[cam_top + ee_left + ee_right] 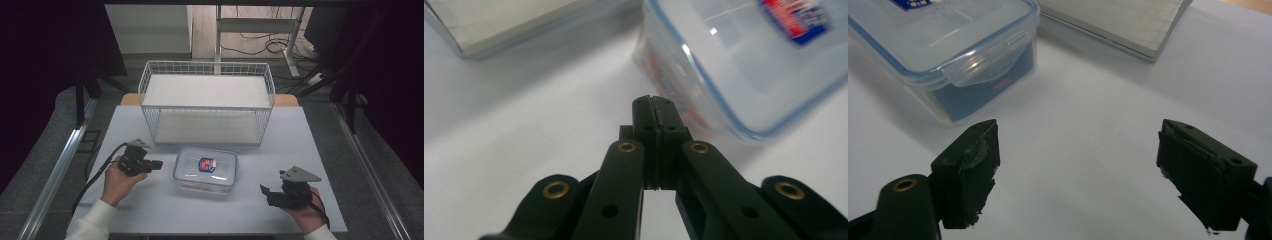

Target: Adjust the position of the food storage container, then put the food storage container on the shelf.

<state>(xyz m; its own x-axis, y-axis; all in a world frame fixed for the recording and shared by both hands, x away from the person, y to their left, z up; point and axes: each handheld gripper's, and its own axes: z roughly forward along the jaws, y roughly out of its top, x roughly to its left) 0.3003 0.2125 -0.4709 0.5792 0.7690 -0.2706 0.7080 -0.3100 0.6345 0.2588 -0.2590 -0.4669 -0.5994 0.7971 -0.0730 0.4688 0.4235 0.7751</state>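
Note:
A clear plastic food box [205, 169] with a blue-rimmed lid and a red and blue label lies in the middle of the white table [165, 210]. My left gripper [159, 164] is just left of the box, shut with nothing in it; its tips [654, 106] point at the box's near corner [724, 90] without touching. My right gripper [264, 192] rests to the right of the box and nearer the front edge. Its jaws stand wide open [1075, 165] over bare table, and the box's latched end [973, 65] lies ahead at upper left.
A white wire basket shelf [206, 102] with two levels stands behind the box at the table's far side. Its base plate [1128, 25] shows beyond the right gripper. Cables trail from both grippers toward the front edge.

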